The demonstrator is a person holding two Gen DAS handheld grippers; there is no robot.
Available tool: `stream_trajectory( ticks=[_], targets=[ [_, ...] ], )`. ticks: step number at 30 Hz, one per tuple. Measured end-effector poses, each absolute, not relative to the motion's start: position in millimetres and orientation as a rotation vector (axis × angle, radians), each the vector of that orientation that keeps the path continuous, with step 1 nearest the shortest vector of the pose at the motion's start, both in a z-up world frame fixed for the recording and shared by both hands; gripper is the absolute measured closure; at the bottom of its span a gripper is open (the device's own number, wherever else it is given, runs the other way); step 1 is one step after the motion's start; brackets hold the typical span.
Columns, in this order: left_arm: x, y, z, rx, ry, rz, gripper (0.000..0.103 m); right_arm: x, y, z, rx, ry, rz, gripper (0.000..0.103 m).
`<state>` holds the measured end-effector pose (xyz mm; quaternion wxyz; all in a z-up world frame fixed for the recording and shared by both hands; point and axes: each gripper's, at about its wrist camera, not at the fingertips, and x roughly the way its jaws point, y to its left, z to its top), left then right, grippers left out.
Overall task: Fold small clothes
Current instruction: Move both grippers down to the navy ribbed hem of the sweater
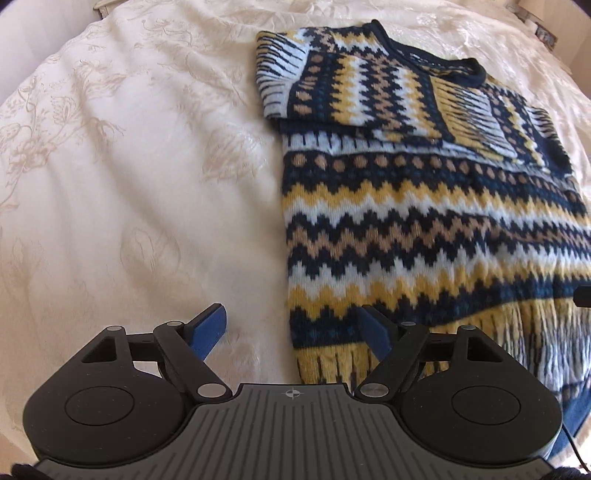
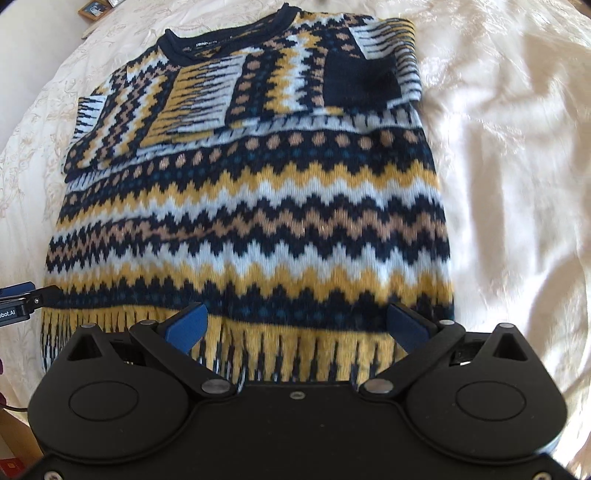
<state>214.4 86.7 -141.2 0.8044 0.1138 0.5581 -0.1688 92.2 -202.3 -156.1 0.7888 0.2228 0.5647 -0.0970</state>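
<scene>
Item: knit sweater [image 2: 251, 206], navy/yellow zigzag, lying flat on bed w/ cream floral bedspread [image 1: 129, 166], both sleeves already lying folded across chest, so by my read the hem-to-collar fold is coming up. Left claw [image 1: 291, 328] and right claw [image 2: 295, 325] are both hovering at the fringed hem, jaws apart, gripping nothing; next move is prob. calling for each to pinch a hem corner. Rm: framed pic [image 2: 94, 9] sitting beyond bed edge.

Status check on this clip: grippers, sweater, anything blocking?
Left gripper open at the hem's left corner. Right gripper open over the hem, empty. Sweater flat on bedspread, both sleeves folded in. Nothing in the way.
</scene>
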Motion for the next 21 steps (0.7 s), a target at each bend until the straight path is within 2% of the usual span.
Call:
stream_trajectory(
  ticks=[11,15,19,21],
  targets=[
    [188,93,-159,0.259,1.235,-0.442,0.022,36,-182,-158,0.566,1.207,-0.292,0.001],
    [186,96,-161,0.211,1.232,-0.425,0.014,21,-183,-165,0.564,1.223,-0.272,0.001],
    [189,91,-167,0.182,1.214,-0.397,0.001,8,-189,-171,0.562,1.225,-0.223,0.001],
    [189,85,-168,0.192,1.208,-0.368,0.001,3,-193,-173,0.560,1.224,-0.204,0.001]
  ],
)
